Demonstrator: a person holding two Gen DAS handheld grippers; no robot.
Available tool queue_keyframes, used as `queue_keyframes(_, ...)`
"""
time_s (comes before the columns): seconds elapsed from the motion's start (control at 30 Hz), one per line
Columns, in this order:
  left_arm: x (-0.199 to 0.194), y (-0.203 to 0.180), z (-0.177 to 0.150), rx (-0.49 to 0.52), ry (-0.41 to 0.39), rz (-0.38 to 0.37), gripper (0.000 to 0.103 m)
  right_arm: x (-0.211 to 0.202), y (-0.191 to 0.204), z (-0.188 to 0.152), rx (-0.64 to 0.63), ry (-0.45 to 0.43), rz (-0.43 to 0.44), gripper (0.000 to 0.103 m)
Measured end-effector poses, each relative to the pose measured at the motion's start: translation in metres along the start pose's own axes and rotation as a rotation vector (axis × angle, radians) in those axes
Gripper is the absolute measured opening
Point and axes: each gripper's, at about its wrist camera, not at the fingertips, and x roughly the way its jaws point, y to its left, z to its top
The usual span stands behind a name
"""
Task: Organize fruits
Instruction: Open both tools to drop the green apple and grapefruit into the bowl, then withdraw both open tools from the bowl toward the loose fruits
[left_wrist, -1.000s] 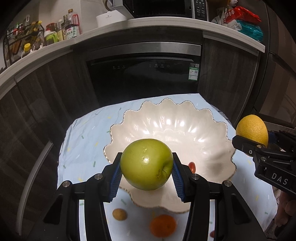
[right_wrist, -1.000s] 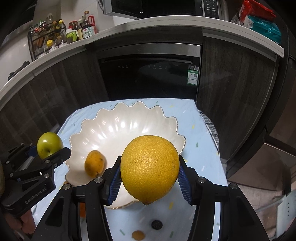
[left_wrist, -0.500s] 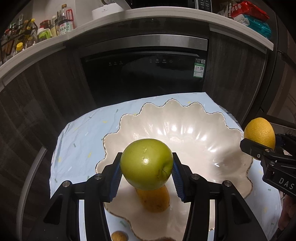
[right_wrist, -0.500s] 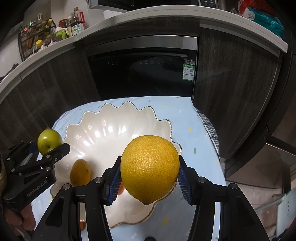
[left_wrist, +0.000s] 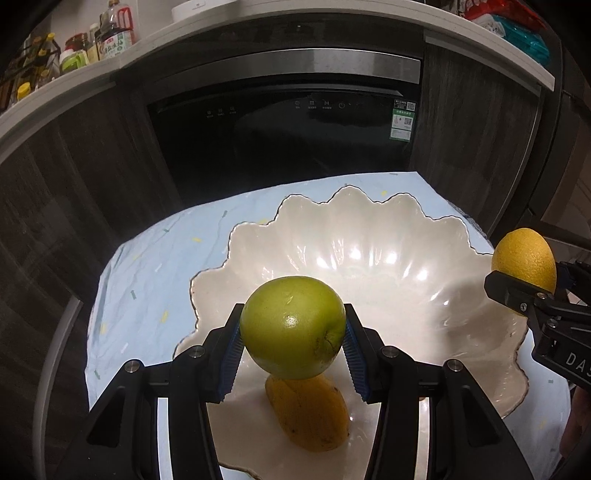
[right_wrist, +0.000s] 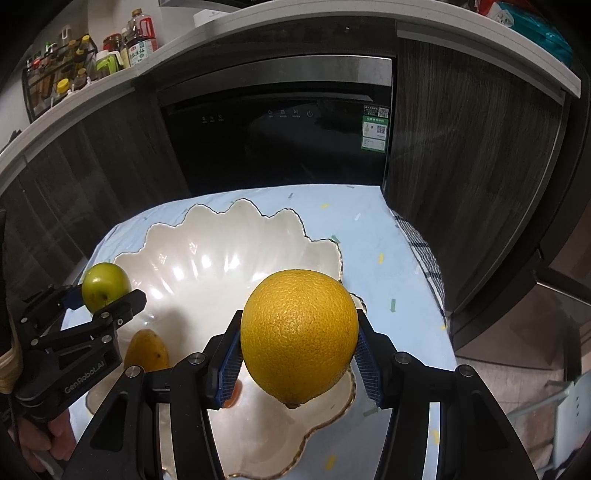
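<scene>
My left gripper (left_wrist: 291, 338) is shut on a green apple (left_wrist: 291, 328) and holds it above the near left part of a white scalloped bowl (left_wrist: 388, 240). A yellow mango (left_wrist: 310, 415) lies in the bowl just below the apple. My right gripper (right_wrist: 299, 356) is shut on a large yellow orange (right_wrist: 299, 334) and holds it above the bowl's (right_wrist: 207, 258) right rim. The orange (left_wrist: 524, 260) also shows at the right in the left wrist view. The apple (right_wrist: 105, 286) and the mango (right_wrist: 146, 350) show at the left in the right wrist view.
The bowl stands on a light blue cloth (left_wrist: 147, 280) over a small table. A dark oven front (left_wrist: 288, 136) and dark cabinets stand behind it. A small orange-red fruit (right_wrist: 234, 395) lies in the bowl behind the right gripper's left finger. The table's right edge (right_wrist: 424, 266) drops off.
Both grippers moved forward over the bowl with their fruits held. The mango now sits under the apple, and the loose fruits on the cloth have left the view.
</scene>
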Motion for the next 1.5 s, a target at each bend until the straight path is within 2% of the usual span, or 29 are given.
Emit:
queue_keyframes(0.2,0.008,0.002,-0.001,0.004,0.027,0.006,0.049,0.006,0.0,-0.001,0.001,0.013,-0.026,0.056)
queue_keyframes(0.23,0.007,0.002,-0.002,0.004,0.024,0.01,0.052,0.005,0.0,0.0,0.0,0.005,-0.034,0.06)
queue_keyframes(0.27,0.006,0.002,-0.002,0.004,0.015,0.015,0.055,0.003,0.001,0.001,-0.003,-0.008,-0.048,0.068)
queue_keyframes(0.33,0.001,0.003,0.0,0.003,-0.005,0.025,0.066,-0.003,0.001,0.003,0.0,-0.035,-0.06,0.076)
queue_keyframes(0.37,-0.001,0.003,0.001,0.004,-0.013,0.028,0.066,-0.006,0.001,0.004,0.002,-0.046,-0.059,0.077)
queue_keyframes(0.63,-0.02,0.005,0.005,-0.003,-0.044,0.037,0.076,-0.019,0.002,0.007,0.016,-0.065,-0.04,0.077)
queue_keyframes(1.5,-0.106,-0.002,-0.014,-0.019,-0.13,0.049,0.078,-0.098,0.007,-0.014,0.011,-0.163,-0.028,0.077)
